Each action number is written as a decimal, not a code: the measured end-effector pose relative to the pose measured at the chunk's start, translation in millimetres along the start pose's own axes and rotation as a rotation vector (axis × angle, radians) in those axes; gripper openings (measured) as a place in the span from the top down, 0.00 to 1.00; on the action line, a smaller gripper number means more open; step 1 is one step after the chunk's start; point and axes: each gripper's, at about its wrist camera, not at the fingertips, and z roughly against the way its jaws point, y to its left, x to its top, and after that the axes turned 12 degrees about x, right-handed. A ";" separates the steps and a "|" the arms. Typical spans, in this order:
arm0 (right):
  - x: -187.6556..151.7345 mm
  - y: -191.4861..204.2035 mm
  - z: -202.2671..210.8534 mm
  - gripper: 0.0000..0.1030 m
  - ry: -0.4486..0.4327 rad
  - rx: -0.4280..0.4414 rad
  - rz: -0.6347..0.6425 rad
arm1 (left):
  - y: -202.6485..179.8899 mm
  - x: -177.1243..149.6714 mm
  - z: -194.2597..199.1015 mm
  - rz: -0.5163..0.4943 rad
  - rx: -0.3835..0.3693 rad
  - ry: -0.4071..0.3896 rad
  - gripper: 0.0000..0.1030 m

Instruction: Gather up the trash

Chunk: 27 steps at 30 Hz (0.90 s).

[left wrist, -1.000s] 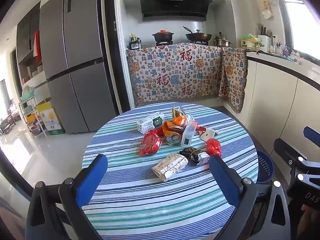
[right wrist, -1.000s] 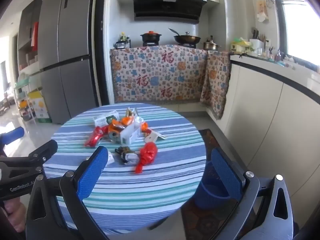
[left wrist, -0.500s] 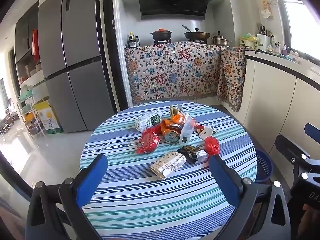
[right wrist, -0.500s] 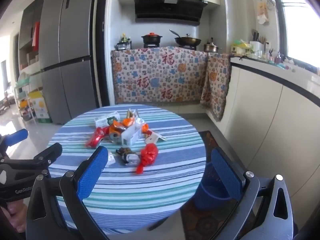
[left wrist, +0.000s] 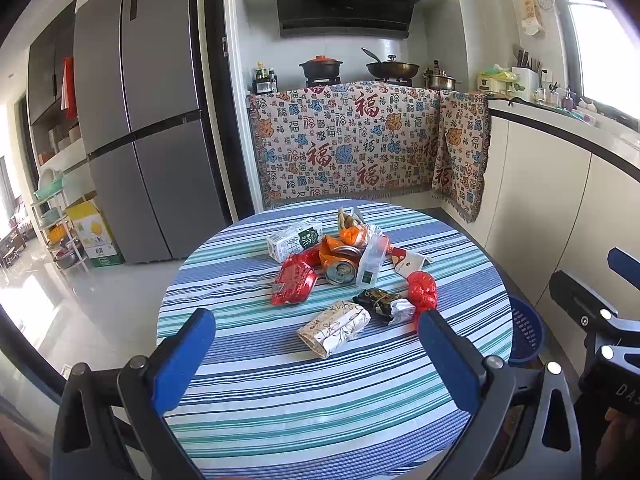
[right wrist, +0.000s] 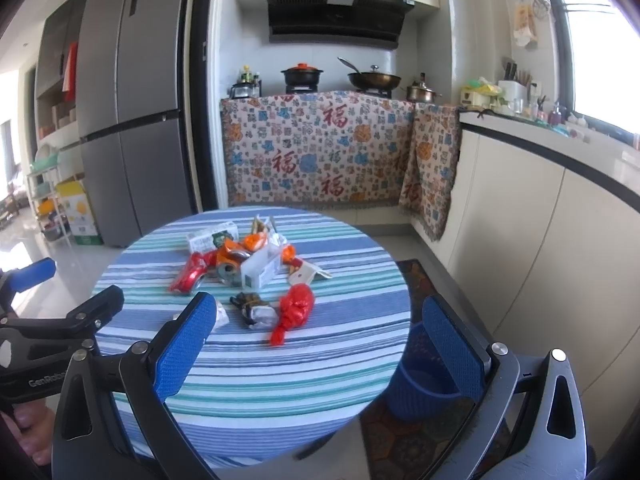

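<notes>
Left wrist view has the round striped table [left wrist: 280,400] filling most of the shot, with the trash pile [left wrist: 348,264] bunched toward its far side. Blue bin [right wrist: 420,384] sits on the floor just off the table's right edge. Left gripper [left wrist: 316,356] and right gripper [right wrist: 320,344] both hang over the near edge, fingers spread wide, holding nothing. Smallest bit nearby: a patterned wrapper [left wrist: 334,328] closest to the left gripper.
</notes>
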 end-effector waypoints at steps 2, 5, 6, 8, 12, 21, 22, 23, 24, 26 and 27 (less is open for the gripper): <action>-4.1 -1.8 -0.8 0.00 -0.002 0.001 0.000 | -0.6 -0.3 -0.4 0.000 0.000 0.000 0.00; -3.4 -2.0 -0.2 0.00 -0.002 -0.002 0.000 | -1.6 -1.1 -0.1 0.001 -0.002 -0.001 0.00; -3.1 -2.2 0.0 0.00 -0.002 -0.002 0.000 | -2.5 -1.4 -0.2 0.001 -0.003 -0.002 0.00; -2.5 -2.6 0.5 0.00 -0.003 -0.003 0.000 | -4.7 -2.8 -0.7 -0.001 -0.003 -0.001 0.00; -3.1 -4.6 0.5 0.00 -0.006 -0.007 -0.003 | -3.5 -1.6 -0.8 -0.004 -0.005 0.001 0.00; -2.6 -4.1 -0.9 0.00 -0.002 -0.006 -0.001 | -3.3 -1.3 -0.9 -0.003 -0.006 0.002 0.00; -2.4 -4.3 -1.0 0.00 -0.001 -0.006 0.000 | -3.3 -1.4 -0.9 -0.003 -0.006 0.001 0.00; -2.4 -4.0 -1.4 0.00 0.000 -0.007 0.001 | -3.3 -1.5 -0.9 -0.003 -0.005 0.001 0.00; -2.4 -4.1 -1.6 0.00 0.000 -0.007 0.002 | -3.7 -1.8 -0.9 -0.002 -0.005 0.001 0.00; -2.5 -4.4 -1.5 0.00 -0.002 -0.006 0.002 | -2.8 -0.8 -0.6 -0.002 -0.006 0.001 0.00; -2.4 -3.9 -1.5 0.00 -0.002 -0.007 0.001 | -3.2 -1.1 -0.5 -0.001 -0.007 0.001 0.00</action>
